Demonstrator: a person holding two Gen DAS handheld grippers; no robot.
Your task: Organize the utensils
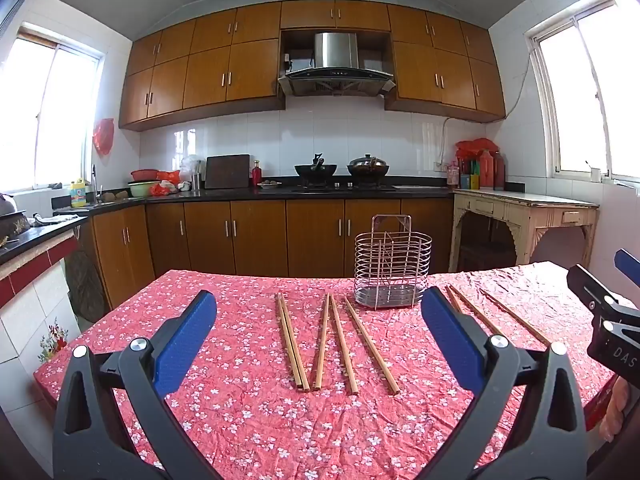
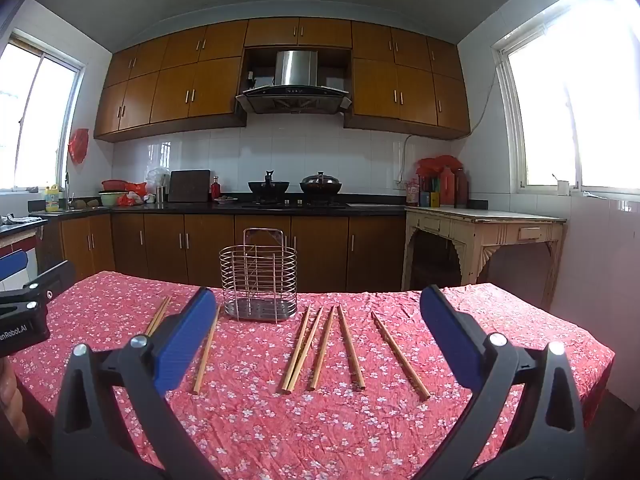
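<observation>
Several wooden chopsticks (image 1: 334, 344) lie spread on the red flowered tablecloth (image 1: 260, 420), also in the right wrist view (image 2: 320, 348). An empty wire utensil holder (image 1: 392, 270) stands upright at the table's far side, behind the chopsticks; it also shows in the right wrist view (image 2: 259, 280). My left gripper (image 1: 318, 340) is open and empty, hovering above the near chopsticks. My right gripper (image 2: 318, 340) is open and empty, over the right group of chopsticks. The right gripper's body shows at the left view's right edge (image 1: 608, 312); the left gripper's body shows at the right view's left edge (image 2: 24, 312).
Beyond the table are brown kitchen cabinets (image 1: 260, 236), a black counter with two woks (image 1: 340, 170) and a cream side table (image 1: 524, 216) at the right. A tiled counter (image 1: 32, 248) stands to the left of the table.
</observation>
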